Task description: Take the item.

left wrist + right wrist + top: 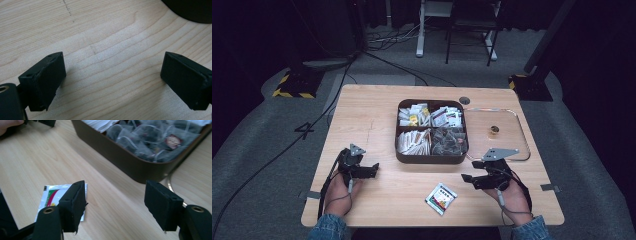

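Pale wooden counter (377, 125) carried a small foil sachet (441, 198) lying before the brown divided box (431, 159), both hand-held grippers, left (374, 170) and right (468, 180), released, so grasping it seemingly came next.

- The right gripper (115, 205) has its jaws spread wide at the bottom of the frame.
- A foil sachet (51, 197) lies on the wooden table (32, 162), lower left.
- A brown box (125, 160) of tea bags (147, 137) sits upper right.
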Tool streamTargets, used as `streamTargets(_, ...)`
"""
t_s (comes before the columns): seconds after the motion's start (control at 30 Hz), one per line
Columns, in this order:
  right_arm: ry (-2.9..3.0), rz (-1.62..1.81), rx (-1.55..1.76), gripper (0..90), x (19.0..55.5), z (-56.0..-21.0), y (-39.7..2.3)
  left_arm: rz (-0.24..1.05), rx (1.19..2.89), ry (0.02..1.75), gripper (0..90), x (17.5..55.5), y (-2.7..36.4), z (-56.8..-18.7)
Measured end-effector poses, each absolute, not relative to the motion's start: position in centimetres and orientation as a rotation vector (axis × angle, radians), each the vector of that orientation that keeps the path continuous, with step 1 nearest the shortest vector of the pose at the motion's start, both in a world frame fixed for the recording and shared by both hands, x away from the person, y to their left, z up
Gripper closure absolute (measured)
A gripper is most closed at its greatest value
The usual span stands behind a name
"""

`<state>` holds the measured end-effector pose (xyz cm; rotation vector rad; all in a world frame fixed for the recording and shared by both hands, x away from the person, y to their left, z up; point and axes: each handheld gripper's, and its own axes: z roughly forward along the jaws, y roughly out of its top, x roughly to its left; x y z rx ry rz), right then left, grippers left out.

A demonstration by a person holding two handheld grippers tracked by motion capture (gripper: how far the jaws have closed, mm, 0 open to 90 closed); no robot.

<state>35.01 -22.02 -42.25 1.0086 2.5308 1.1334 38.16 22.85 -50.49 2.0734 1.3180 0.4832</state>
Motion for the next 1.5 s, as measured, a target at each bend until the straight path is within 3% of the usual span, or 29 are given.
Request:
streamTargets(0.33, 2.441, 1.104, 1.077, 30.5, 36.0, -42.2, -25.5, 0.483, 2.073, 1.318, 6.3, 38.2, 22.9, -50.5)
streamTargets(0.73, 2.368, 1.003, 1.179, 27.0, 37.2, -45.1, -29.1, 0.483, 2.073, 1.318, 6.3, 38.2, 22.9, -50.5)
streamTargets(1.33, 2.399, 0.924, 1.179, 19.2, 37.5, -49.1, -29.7, 0.484, 2.073, 1.318, 6.3, 38.2, 22.9, -50.5)
streamTargets(1.5, 2.366, 0.975, 1.141, 4.7, 37.5, -50.3, -29.4, 0.484, 2.074, 1.318, 6.3, 38.2, 22.9, -50.5)
